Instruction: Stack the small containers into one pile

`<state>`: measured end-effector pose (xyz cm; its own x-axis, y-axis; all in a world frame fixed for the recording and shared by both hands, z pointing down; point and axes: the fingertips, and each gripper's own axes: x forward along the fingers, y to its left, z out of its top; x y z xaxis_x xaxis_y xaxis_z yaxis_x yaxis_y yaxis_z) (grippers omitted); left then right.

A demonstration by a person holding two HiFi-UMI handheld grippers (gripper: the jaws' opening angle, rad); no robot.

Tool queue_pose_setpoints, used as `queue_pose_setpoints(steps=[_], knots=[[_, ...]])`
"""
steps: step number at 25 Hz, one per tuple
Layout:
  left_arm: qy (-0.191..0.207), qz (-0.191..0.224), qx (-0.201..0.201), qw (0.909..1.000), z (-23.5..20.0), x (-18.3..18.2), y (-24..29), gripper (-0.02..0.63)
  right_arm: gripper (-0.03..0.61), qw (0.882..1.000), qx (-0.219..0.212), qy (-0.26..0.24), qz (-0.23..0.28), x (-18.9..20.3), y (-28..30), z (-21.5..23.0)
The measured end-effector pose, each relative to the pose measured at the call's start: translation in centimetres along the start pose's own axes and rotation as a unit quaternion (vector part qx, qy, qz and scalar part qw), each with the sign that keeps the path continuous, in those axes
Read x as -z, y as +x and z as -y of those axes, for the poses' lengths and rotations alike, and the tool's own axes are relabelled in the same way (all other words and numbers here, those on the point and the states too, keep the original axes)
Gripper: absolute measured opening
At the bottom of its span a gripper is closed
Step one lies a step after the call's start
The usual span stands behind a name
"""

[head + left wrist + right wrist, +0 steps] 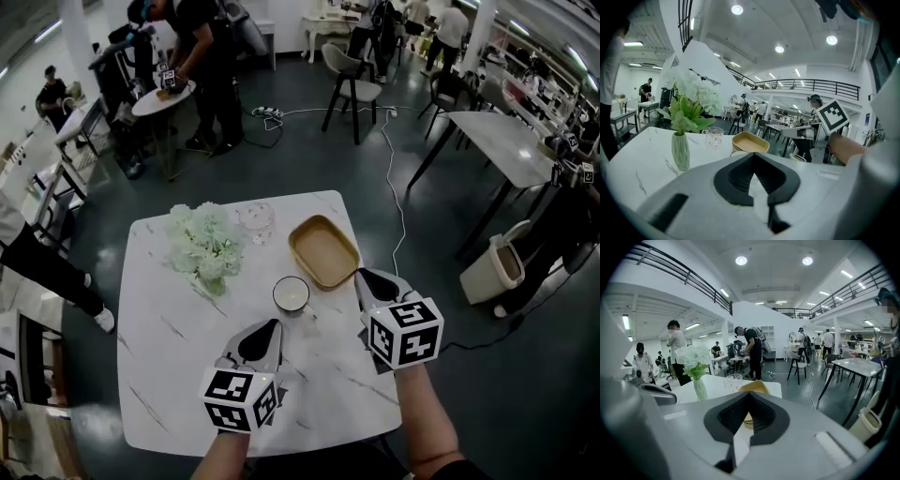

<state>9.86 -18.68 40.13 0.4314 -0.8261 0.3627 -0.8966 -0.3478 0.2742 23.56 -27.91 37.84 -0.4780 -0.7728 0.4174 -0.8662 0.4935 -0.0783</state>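
On the table (pixel 178 375), white cup (pixel 291 294) stands just beside tan tub (pixel 323 251), not stacked (pile apparently still to make). Left gripper (pixel 272 324) and right gripper (pixel 366 275) hover, fingers (pixel 737 178) clenched, empty.

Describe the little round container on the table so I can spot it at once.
Start at the white marble table, then find the tan rectangular container near its far right edge. Just nearer the person and left of it sits the round container: low, white inside with a dark rim, unlike the clear glass and flower vase.
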Motion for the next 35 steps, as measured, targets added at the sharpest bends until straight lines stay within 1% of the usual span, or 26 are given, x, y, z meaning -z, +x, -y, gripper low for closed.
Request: queue_pose_setpoints(steps=[7, 12, 14, 17, 20, 27, 35], knots=[[-0.007, 0.01, 0.0, 0.9999, -0.5, 0.3, -2.7, -0.005, 0.0, 1.0, -0.006, -0.004, 0.016, 0.5, -3.1, -3.9], [-0.004, 0.011, 0.006, 0.9999, -0.5, 0.8, -4.3, -0.005, 0.0, 0.999, -0.027, 0.009, 0.036, 0.6, -5.1, -7.3], [0.0, 0.01, 0.005, 0.9999, -0.6, 1.2, -4.7, -0.005, 0.0, 0.999, -0.029, 0.008, 0.04, 0.9, -5.6, -8.2], [0.003, 0.012, 0.001, 0.9999, -0.9, 1.4, -5.3, -0.005, 0.0, 0.999, -0.029, 0.004, 0.044, 1.1, -6.1, -9.2], [-0.004, 0.015, -0.002, 0.9999, -1.4, 1.6, -5.8, -0.005, 0.0, 0.998, -0.03, -0.001, 0.046, 1.5, -6.4, -10.2], [-0.01, 0.019, -0.014, 0.9997, -2.7, 1.9, -6.7, -0.005, 0.0, 0.998, -0.042, -0.004, 0.04, 2.7, -6.5, -12.1], [-0.013, 0.02, -0.016, 0.9996, -2.0, 2.0, -7.3, -0.005, 0.0, 0.998, -0.05, -0.008, 0.038, 3.3, -7.4, -13.5]])
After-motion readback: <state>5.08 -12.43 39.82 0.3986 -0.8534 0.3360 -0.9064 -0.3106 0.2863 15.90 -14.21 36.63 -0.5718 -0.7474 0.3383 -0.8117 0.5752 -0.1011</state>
